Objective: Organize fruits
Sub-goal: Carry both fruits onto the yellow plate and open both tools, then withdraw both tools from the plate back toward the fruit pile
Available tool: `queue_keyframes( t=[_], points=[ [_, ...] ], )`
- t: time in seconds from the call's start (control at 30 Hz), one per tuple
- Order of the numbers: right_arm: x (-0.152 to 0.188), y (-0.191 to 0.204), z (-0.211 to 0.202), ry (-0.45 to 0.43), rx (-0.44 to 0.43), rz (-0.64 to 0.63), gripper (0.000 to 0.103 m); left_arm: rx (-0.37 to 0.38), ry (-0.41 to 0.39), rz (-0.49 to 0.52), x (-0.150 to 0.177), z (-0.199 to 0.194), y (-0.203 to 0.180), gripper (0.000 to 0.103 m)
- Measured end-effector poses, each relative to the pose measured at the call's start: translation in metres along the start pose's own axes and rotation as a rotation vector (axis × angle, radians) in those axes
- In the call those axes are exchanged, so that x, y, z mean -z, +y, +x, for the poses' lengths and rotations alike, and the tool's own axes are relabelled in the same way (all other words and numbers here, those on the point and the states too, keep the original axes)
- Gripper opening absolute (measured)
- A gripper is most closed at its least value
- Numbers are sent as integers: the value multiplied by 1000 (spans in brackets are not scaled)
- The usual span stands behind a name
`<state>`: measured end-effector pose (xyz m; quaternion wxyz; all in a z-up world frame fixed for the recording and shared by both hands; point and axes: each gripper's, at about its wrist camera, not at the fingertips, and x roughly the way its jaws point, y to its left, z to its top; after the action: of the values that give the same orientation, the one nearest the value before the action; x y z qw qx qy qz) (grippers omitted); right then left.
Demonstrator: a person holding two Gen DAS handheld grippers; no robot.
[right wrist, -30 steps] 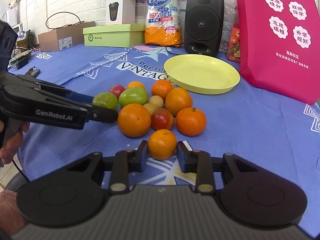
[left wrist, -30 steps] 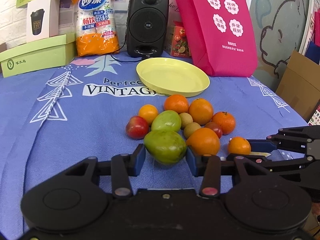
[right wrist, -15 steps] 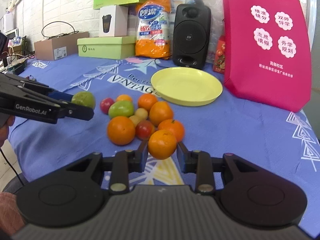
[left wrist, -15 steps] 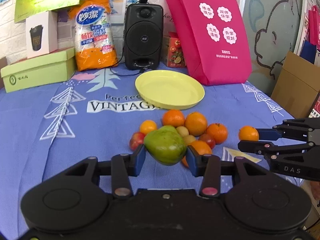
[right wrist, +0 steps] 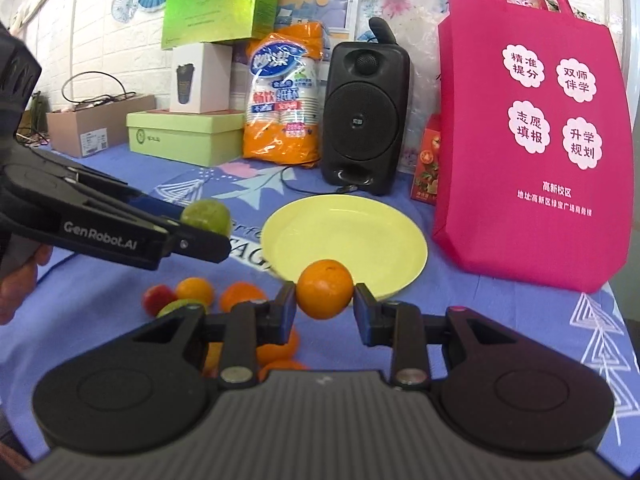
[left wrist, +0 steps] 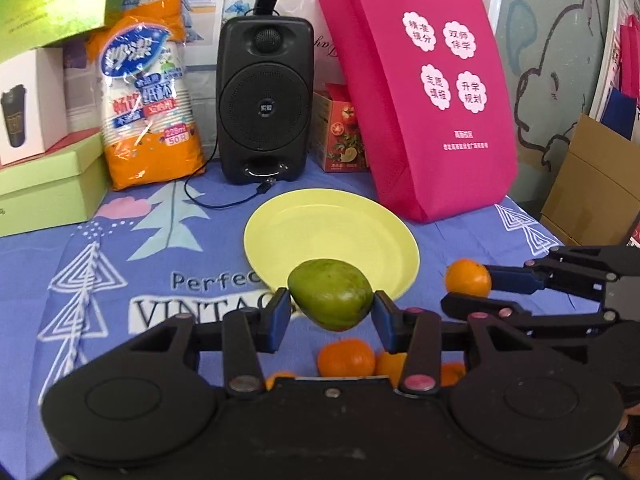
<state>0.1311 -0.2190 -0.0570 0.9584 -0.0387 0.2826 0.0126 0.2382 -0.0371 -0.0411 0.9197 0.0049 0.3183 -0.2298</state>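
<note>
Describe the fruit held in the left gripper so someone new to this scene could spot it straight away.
Find the yellow plate on the blue tablecloth, in front of the black speaker. Just before its near rim, the left gripper holds a green mango in the air. It is large, oval and green; the right gripper's fruit is a small round orange.

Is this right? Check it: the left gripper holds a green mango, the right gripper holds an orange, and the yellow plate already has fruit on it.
One part is wrong: the yellow plate is bare, as the left wrist view shows. The rest stands: the left gripper holds the green mango, the right gripper holds the orange.
</note>
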Motion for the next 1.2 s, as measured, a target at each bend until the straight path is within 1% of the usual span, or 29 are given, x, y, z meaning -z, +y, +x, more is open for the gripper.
queue_keyframes(
  t=[0.1, 0.2, 0.27, 0.43, 0.5, 0.53, 0.57, 0.73, 0.87, 1.03, 1.1, 1.2],
  points=[
    [-4, -7, 28, 33, 6, 3, 30, -18, 25, 7, -12, 30, 4, 44],
    [-6, -15, 53, 62, -4, 22, 30, -13, 52, -7, -20, 57, 10, 44],
    [-6, -19, 68, 82, -8, 33, 30, -23, 68, -2, -25, 76, 14, 44],
    [-8, -24, 92, 109, -10, 40, 30, -36, 96, -22, -28, 106, 23, 45],
    [-9, -24, 96, 110, -3, 35, 31, -44, 86, -21, -28, 107, 24, 55],
    [-10, -24, 96, 109, 1, 35, 32, -52, 74, -14, -29, 105, 23, 63],
    [-10, -25, 95, 106, 3, 37, 32, -60, 62, -7, -29, 101, 23, 64],
    [-12, -25, 77, 78, 11, 40, 32, -81, 20, 11, -29, 71, 25, 64],
    [-10, -21, 53, 49, 5, 36, 32, -93, -5, 13, -18, 39, 25, 64],
    [-5, -9, 20, 18, 5, 28, 32, -124, -36, 36, 5, -4, 15, 64],
    [0, -5, 6, 10, 5, 27, 32, -133, -50, 29, 16, -20, 12, 64],
    [9, 0, -16, -3, 0, 32, 35, -138, -64, 9, 33, -43, 8, 64]
  ],
)
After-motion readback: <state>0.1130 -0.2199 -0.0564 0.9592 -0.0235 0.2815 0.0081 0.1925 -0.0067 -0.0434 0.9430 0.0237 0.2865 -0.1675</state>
